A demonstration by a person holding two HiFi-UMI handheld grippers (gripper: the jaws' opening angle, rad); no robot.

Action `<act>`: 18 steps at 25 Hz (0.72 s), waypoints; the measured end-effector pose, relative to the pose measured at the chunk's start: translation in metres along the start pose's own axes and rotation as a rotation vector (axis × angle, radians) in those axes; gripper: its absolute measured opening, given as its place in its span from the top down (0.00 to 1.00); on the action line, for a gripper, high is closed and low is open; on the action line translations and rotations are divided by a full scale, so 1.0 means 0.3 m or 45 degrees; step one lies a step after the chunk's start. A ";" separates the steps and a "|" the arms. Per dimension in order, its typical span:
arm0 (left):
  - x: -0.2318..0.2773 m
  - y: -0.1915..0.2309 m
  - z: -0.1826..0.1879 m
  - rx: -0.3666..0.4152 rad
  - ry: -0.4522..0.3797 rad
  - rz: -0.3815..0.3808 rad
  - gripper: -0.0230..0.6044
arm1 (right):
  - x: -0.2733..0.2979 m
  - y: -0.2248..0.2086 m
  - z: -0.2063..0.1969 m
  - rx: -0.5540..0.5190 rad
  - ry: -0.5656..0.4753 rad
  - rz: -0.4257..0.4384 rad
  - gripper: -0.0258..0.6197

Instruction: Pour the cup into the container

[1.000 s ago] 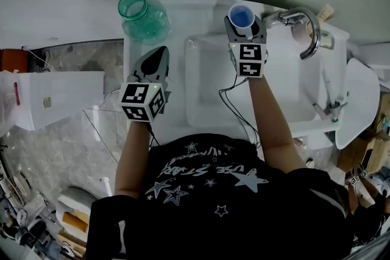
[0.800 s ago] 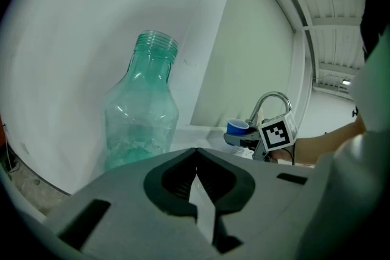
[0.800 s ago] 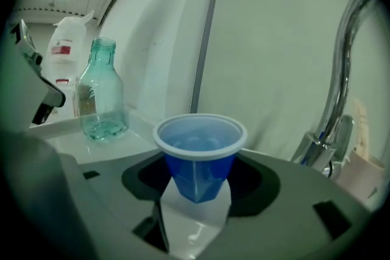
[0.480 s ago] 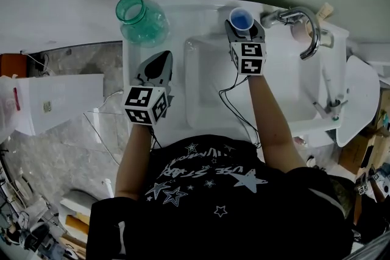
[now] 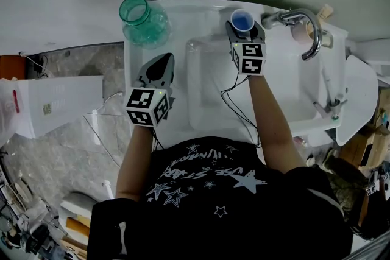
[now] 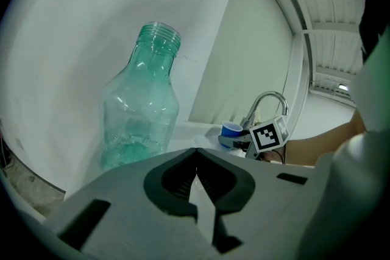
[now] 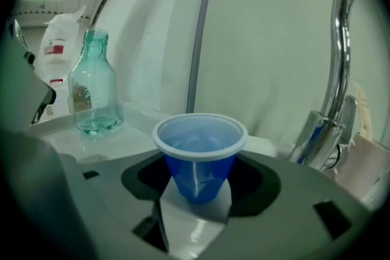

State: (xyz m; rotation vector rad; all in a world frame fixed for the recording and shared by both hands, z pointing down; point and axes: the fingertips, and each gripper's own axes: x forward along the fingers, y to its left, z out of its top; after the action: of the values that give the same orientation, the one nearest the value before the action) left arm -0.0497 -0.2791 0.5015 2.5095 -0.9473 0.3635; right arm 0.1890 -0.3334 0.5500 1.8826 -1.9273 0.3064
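The right tool [image 5: 243, 27] pinches the blue plastic cup [image 5: 242, 21] at upper centre, the left tool [image 5: 161, 61] pressed together; next, it likely needs careful tipping over the narrow-mouthed clear green bottle [image 5: 141, 20].

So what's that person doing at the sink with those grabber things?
A person stands at a white sink with a hand-held gripper in each hand. The right hand-held gripper is closed on a blue cup with liquid in it, held upright near the tap. The left hand-held gripper has its jaws together with nothing in them, and points toward an open green glass bottle on the counter. The cup is not yet tipped.
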 end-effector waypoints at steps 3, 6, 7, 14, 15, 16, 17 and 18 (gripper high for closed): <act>-0.003 0.002 0.000 -0.003 0.001 -0.006 0.95 | 0.006 -0.002 0.006 -0.003 -0.006 -0.011 0.54; -0.006 -0.004 -0.002 -0.018 0.002 -0.017 0.95 | 0.010 -0.001 0.007 0.019 -0.001 -0.016 0.53; -0.010 -0.008 -0.005 -0.020 0.001 -0.019 0.95 | 0.009 0.001 0.005 0.024 0.002 -0.014 0.53; -0.063 -0.040 -0.017 -0.010 -0.008 0.013 0.95 | -0.037 -0.006 -0.009 0.057 0.002 -0.020 0.43; -0.073 -0.046 -0.016 -0.005 -0.012 0.023 0.95 | -0.050 -0.006 -0.012 0.063 -0.001 -0.015 0.43; -0.083 -0.053 -0.013 -0.002 -0.018 0.035 0.95 | -0.065 -0.004 -0.013 0.069 -0.005 -0.009 0.43; -0.095 -0.061 -0.011 -0.001 -0.027 0.048 0.95 | -0.081 -0.001 -0.014 0.077 -0.009 0.000 0.43; -0.108 -0.071 -0.009 -0.002 -0.035 0.063 0.95 | -0.097 0.003 -0.015 0.085 -0.013 0.012 0.43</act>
State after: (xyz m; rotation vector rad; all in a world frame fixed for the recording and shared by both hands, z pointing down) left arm -0.0591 -0.2453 0.4850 2.4997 -1.0211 0.3442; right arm 0.1885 -0.3053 0.5410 1.9212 -1.9558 0.3689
